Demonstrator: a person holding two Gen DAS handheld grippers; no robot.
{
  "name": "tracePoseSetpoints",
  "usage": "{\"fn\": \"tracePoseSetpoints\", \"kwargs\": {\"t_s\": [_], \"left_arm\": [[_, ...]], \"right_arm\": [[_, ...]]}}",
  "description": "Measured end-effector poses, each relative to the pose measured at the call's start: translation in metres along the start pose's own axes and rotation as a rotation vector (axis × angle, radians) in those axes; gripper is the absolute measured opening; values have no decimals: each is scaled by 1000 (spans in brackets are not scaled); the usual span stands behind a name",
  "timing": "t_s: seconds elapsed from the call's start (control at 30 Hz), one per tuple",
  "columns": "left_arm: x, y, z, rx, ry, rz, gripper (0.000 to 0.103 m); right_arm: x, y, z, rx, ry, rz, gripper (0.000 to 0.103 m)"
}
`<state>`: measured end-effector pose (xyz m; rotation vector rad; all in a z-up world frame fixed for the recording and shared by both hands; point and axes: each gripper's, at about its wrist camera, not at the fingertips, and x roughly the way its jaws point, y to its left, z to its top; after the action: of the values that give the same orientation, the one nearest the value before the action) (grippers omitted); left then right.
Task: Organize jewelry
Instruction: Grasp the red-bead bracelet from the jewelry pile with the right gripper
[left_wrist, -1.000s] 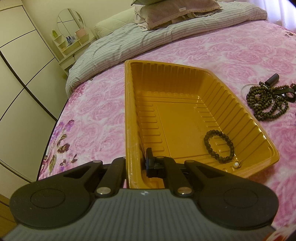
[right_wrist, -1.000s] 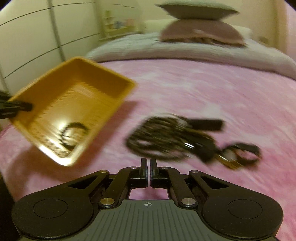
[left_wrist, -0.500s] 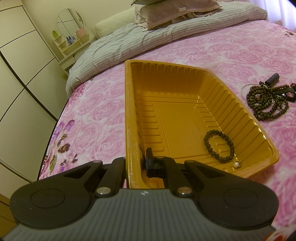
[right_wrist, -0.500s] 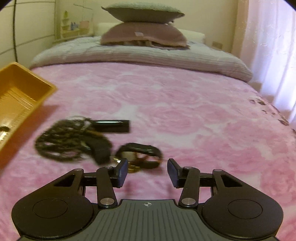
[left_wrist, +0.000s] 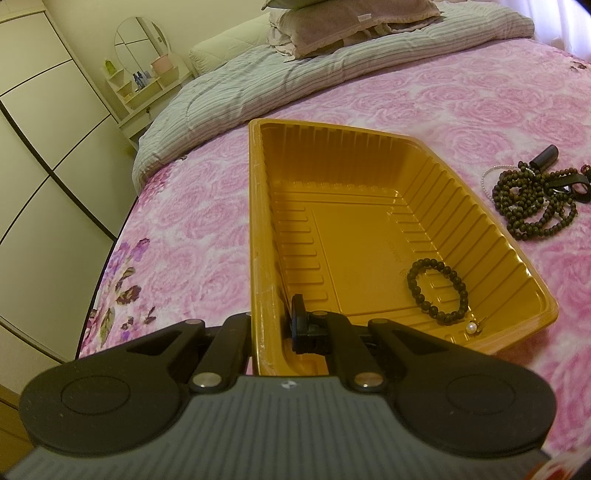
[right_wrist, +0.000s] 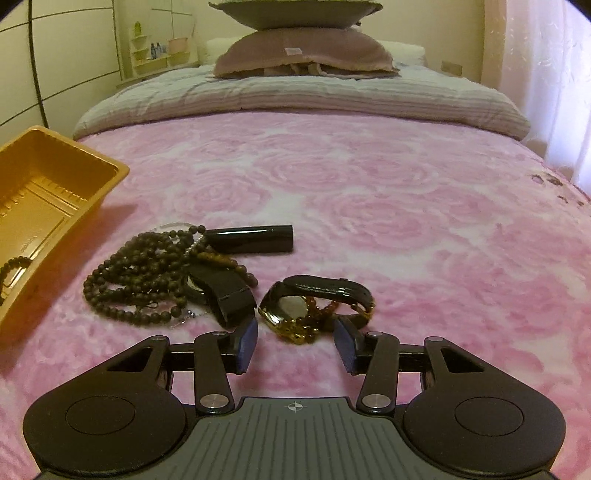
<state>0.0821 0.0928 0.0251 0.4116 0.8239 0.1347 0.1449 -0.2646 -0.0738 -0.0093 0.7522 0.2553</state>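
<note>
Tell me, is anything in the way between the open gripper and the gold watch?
Nothing visible is. The right gripper is open, and the gold watch lies just ahead of its fingertips on the pink blanket. A black strap sits close on the left.

The right gripper (right_wrist: 294, 343) has swung away from the tray (right_wrist: 74, 173) toward the gold watch (right_wrist: 317, 306), and its jaws have spread wide, now flanking the watch's near edge.
</note>
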Motion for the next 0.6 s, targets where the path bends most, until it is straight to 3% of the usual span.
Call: {"fn": "tracePoseSetpoints", "kwargs": {"t_s": [0.13,0.2,0.33,0.47,0.6], "left_arm": [[0,0,0,0,0,1,4],[0,0,0,0,0,1,4],[0,0,0,0,0,1,4],[0,0,0,0,0,1,4],[0,0,0,0,0,1,4]], "right_arm": [[6,-1,0,7,-6,5,46],[5,-2,0,13,-11,7,29],[0,-3,-4,9,-6,8,24],[-12,1,-9,-11,-21,-6,4],[-23,3,-16,-12,-20,-9,4]]}}
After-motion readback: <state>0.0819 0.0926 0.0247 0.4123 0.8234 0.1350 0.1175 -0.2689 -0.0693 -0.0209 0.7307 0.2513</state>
